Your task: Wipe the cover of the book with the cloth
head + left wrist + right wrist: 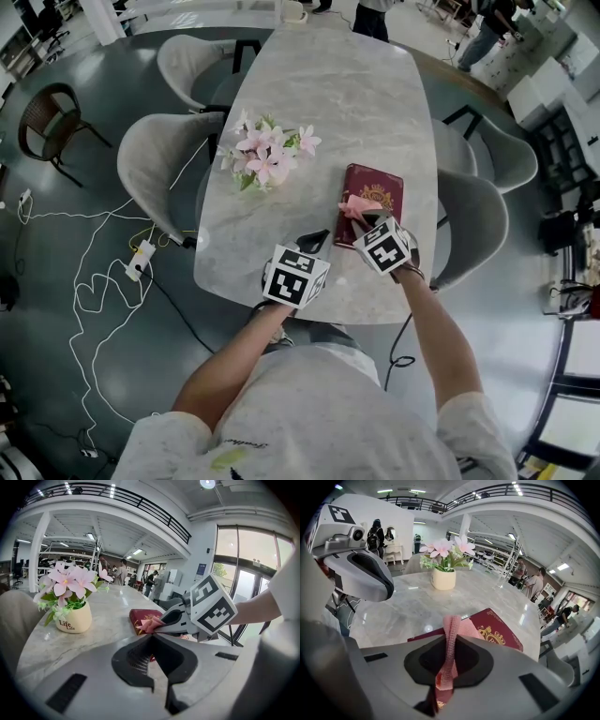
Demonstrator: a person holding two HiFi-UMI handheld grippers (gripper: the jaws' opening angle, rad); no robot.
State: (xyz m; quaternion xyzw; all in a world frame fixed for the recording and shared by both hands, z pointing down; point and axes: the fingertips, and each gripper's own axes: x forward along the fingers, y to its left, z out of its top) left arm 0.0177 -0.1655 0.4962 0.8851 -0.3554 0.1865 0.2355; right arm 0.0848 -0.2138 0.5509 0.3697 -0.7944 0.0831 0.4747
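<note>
Wipe starting: right tongs [364, 221] clamp cloth [352, 207] at book's [382, 190] near edge; left tongs [314, 241] apart, empty. Next: drag cloth across cover.

Bright even light; ceiling lamps [206, 483] glare on table [393, 606]; fisheye warp, dark corners.

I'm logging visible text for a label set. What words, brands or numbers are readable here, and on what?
"Life" over "Life": on the cream flower pot.
Gold lettering around the crest on the red book: too blurred to read.
Print on the person's shirt: too small to read.
</note>
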